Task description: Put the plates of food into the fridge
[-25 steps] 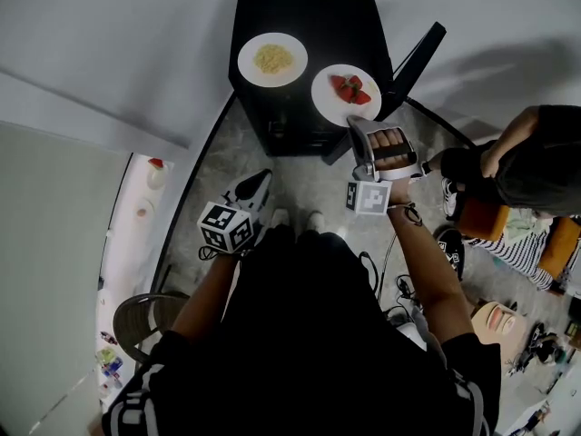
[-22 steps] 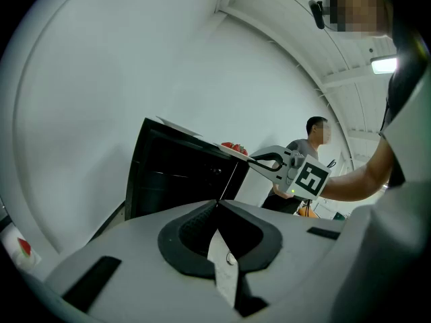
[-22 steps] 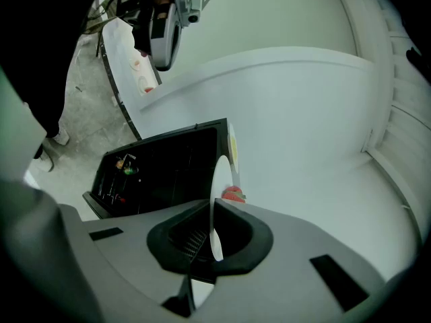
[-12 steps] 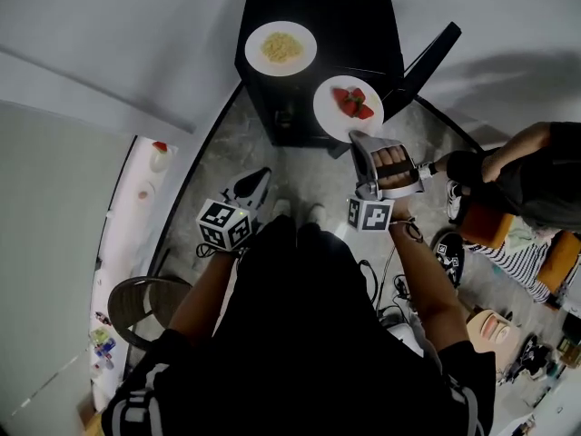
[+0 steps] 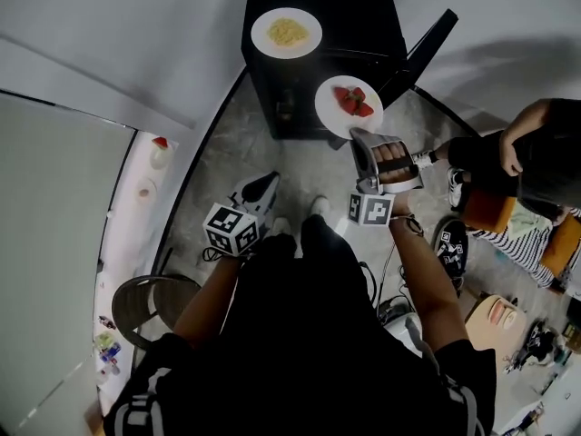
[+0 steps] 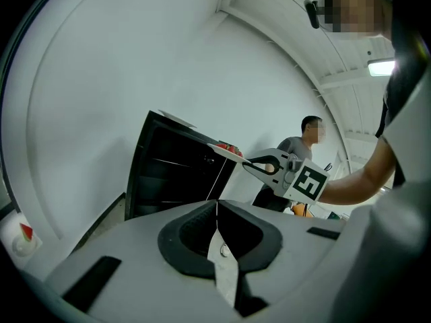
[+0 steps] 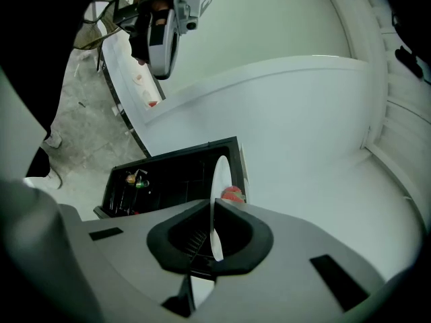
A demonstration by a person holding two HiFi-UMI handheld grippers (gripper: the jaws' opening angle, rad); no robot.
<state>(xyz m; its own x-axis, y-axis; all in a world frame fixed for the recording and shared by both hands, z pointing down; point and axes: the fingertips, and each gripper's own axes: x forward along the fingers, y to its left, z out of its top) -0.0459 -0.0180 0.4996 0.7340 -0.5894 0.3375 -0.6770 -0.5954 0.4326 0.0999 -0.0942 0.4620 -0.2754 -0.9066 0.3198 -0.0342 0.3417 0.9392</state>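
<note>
Strawberry plate (image 5: 349, 105), clamped in the right hand-held gripper (image 5: 358, 136), now hangs lower before the open fridge (image 5: 363, 7), ready for shelving

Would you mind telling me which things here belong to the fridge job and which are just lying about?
Job: fridge, open; noodle plate on top of it; red-food plate gripped by the right tool; left tool, shut and empty.
Lying about: chair; bystander; shoe on the floor.

Smooth white plate (image 5: 329, 116), matt black fridge (image 5: 363, 16), mottled stone floor (image 5: 227, 166).
</note>
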